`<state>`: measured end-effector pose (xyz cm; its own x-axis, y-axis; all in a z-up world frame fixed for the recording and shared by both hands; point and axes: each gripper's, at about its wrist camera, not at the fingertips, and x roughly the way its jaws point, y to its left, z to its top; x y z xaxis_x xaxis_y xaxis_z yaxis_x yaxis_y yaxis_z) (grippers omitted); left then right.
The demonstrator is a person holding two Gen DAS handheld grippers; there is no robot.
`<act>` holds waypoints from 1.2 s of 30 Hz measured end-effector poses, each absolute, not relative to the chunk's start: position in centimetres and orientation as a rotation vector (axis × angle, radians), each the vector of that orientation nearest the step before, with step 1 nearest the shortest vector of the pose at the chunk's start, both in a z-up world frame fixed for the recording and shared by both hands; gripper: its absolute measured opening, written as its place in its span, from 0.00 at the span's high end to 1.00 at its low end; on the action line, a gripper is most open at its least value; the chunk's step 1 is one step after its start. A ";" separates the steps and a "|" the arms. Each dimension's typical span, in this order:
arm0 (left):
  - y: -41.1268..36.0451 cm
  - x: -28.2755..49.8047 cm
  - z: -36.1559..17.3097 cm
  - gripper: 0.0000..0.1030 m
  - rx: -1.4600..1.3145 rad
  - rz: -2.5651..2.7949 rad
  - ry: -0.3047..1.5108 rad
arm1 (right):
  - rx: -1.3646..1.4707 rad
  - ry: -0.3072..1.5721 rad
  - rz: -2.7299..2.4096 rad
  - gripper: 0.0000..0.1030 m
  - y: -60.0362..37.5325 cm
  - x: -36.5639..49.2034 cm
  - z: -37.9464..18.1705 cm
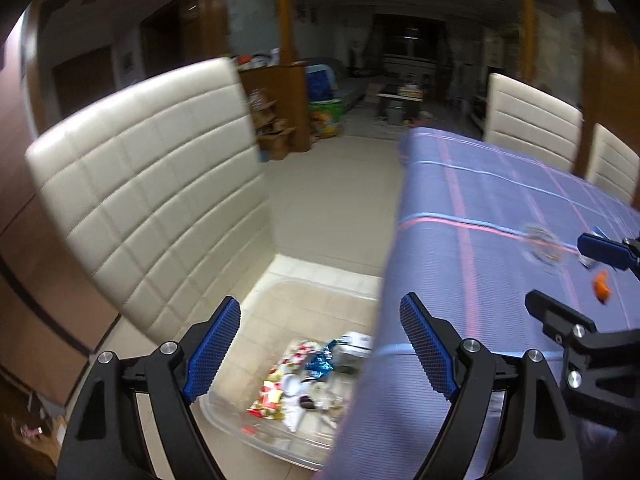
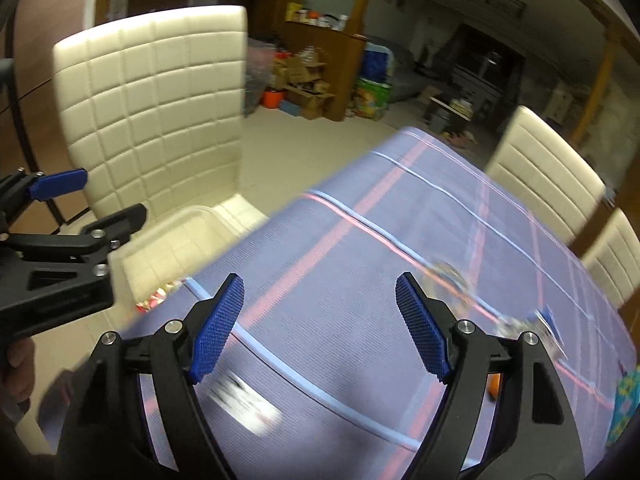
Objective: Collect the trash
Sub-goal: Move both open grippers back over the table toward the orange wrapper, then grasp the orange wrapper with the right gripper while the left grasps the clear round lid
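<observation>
Both sets of jaws stand spread with nothing between the pads. The left gripper (image 1: 320, 348) hangs over the table's near edge, above a clear plastic bin (image 1: 256, 428) that sits on the seat of a cream chair (image 1: 152, 184) just beside the table (image 1: 480, 208). In the bin lie crumpled wrappers (image 1: 296, 380), red, white and blue foil among them.

The right gripper (image 2: 320, 328) is out over the purple checked cloth, pointing down and across the table. What is left to collect lies ahead of it and to its right: a blurred crinkled wrapper (image 2: 448, 272) on the pale stripe, another piece with a blue corner (image 2: 540, 320) further right, partly behind the right-hand finger, and a small orange scrap (image 2: 495, 388) hidden mostly by that finger. A white printed slip (image 2: 244, 398), badly smeared, lies low between the jaws, nearer the left finger.

From the left wrist view the same crinkled wrapper (image 1: 542, 246) and orange scrap (image 1: 602, 293) sit well to the right, close to the right gripper's fingers, and apart from the left one. So the right hand is plainly the nearer for those pieces, and the bin lies behind it to the left. The wrappers are too blurred to tell any long axis.
</observation>
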<state>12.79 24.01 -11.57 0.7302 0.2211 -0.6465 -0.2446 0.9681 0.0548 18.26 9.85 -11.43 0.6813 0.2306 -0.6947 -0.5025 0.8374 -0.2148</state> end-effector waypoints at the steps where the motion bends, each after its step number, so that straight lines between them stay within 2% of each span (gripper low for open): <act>1: 22.6 12.8 -11.4 0.22 -0.010 0.237 0.704 | -0.401 0.711 0.406 0.24 8.7 18.2 -11.4; 17: 6.4 19.4 -13.3 0.22 0.043 -0.046 0.858 | -0.140 0.822 0.130 0.24 -12.6 21.8 -13.4; 23: 3.3 22.9 -14.3 0.22 0.096 -0.043 0.889 | -0.109 0.893 0.216 0.24 -14.3 23.9 -15.2; 32: 2.8 26.2 -15.5 0.22 0.142 -0.033 0.926 | -0.119 0.944 0.323 0.24 -11.9 26.4 -17.5; 34: 2.5 26.9 -15.8 0.22 0.155 -0.038 0.930 | -0.118 0.958 0.322 0.27 -11.7 27.0 -18.1; 36: 2.4 27.5 -16.1 0.22 0.164 -0.039 0.937 | -0.144 0.925 0.305 0.44 -11.4 27.0 -18.0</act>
